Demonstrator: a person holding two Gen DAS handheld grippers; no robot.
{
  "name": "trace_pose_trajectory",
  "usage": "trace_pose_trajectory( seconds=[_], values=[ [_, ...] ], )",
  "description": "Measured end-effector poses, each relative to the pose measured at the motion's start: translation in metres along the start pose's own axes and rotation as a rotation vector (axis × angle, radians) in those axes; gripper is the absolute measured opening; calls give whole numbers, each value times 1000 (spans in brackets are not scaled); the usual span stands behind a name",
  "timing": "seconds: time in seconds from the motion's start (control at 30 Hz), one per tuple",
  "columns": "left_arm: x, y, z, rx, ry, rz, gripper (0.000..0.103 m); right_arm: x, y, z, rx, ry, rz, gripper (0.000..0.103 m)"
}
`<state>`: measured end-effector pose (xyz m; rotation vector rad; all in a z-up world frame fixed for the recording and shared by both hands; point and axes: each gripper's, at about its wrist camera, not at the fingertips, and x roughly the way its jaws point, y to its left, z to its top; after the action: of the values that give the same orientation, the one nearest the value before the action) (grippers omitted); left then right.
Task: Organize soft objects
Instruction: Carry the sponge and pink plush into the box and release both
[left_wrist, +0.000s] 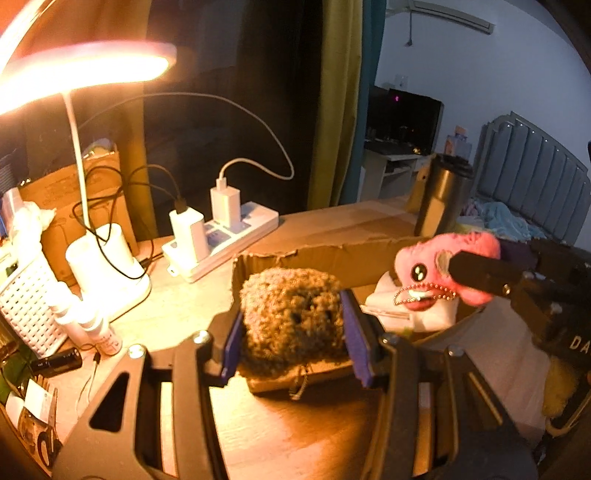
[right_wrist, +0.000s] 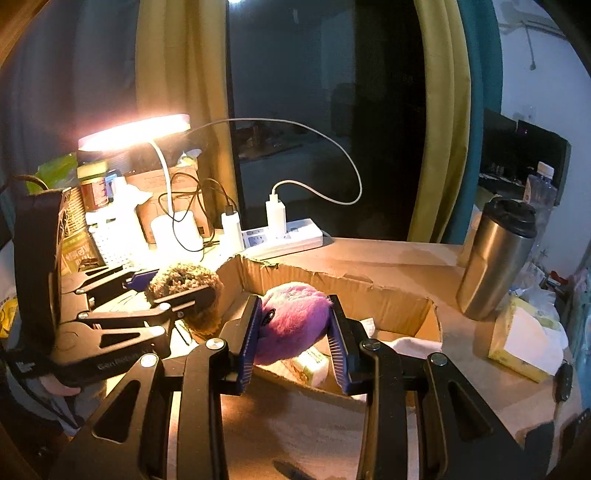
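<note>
My left gripper (left_wrist: 291, 332) is shut on a brown curly plush toy (left_wrist: 291, 314), held just above the near left corner of an open cardboard box (left_wrist: 332, 258). The same toy (right_wrist: 184, 284) and left gripper (right_wrist: 177, 291) show at the left of the right wrist view. My right gripper (right_wrist: 293, 332) is shut on a pink-purple plush toy (right_wrist: 295, 317) over the box (right_wrist: 369, 291). In the left wrist view that pink toy (left_wrist: 436, 269), with a bead chain hanging from it, is clamped in the right gripper (left_wrist: 465, 273) above the box.
A lit desk lamp (left_wrist: 85, 66) stands at the left beside a white power strip (left_wrist: 229, 236) with chargers and cables. A steel tumbler (right_wrist: 495, 258) and a tissue pack (right_wrist: 524, 339) stand right of the box. White items (right_wrist: 310, 365) lie inside the box. A white basket (left_wrist: 29, 299) is far left.
</note>
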<state>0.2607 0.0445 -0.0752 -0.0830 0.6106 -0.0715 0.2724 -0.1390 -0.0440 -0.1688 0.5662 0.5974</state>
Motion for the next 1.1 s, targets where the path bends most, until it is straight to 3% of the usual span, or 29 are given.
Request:
trace_pose_trajectory(
  seconds=[0.37, 0.43, 0.47, 0.63, 1.1],
  values=[
    [42, 11, -8, -49, 117, 15, 55, 29, -9, 7, 1, 23, 24, 37],
    [45, 12, -9, -57, 131, 8, 63, 34, -10, 7, 5, 25, 29, 37],
    [44, 12, -9, -60, 131, 1, 67, 37, -10, 7, 6, 28, 31, 37],
    [41, 15, -9, -80, 120, -28, 67, 53, -8, 9, 2, 41, 44, 37],
    [24, 40, -10, -170, 78, 5, 68, 79, 11, 18, -14, 48, 123, 37]
  ],
)
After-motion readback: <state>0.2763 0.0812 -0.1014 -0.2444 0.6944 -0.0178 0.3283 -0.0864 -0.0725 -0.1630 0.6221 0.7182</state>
